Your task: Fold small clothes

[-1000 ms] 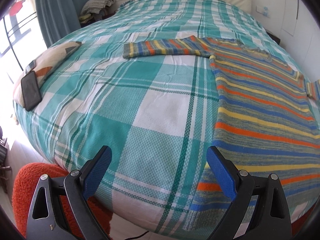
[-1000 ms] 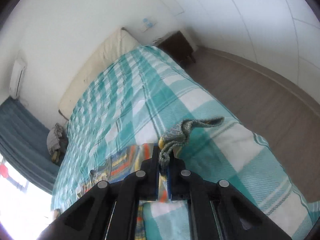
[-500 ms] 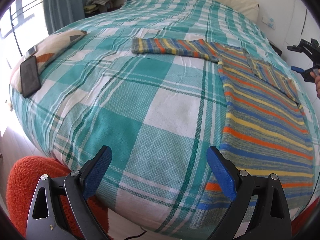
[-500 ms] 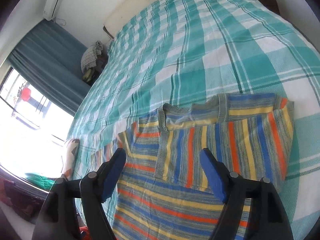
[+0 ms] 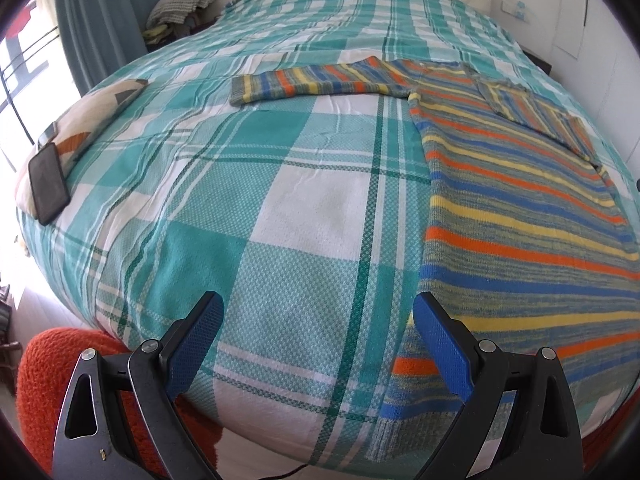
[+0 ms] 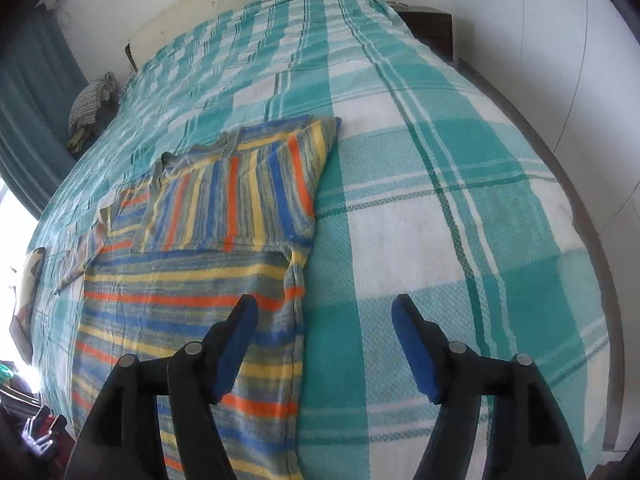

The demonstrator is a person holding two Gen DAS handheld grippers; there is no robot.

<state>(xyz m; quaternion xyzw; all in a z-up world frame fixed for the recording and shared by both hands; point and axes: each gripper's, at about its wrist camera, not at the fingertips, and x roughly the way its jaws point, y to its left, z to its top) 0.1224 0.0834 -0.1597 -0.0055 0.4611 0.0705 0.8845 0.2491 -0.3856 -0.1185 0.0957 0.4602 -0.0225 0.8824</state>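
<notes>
A: Where is the sweater?

B: The striped sweater (image 5: 520, 208) lies flat on the plaid bedspread (image 5: 280, 208), with its hem draped over the bed's near edge. One sleeve (image 5: 316, 82) stretches out sideways across the bed; the other sleeve (image 6: 240, 200) is folded in across the chest.

A: And the grippers?

B: The left gripper (image 5: 316, 340) is released, with its blue pads spread wide and nothing between them. It hovers at the near edge of the bed, just beside the sweater's hem. The right gripper (image 6: 324, 344) is released too, holding nothing, above the sweater's side edge.

A: Anything else around?

B: A phone (image 5: 48, 184) rests on a cushion (image 5: 92, 112) at the bed's left edge.
</notes>
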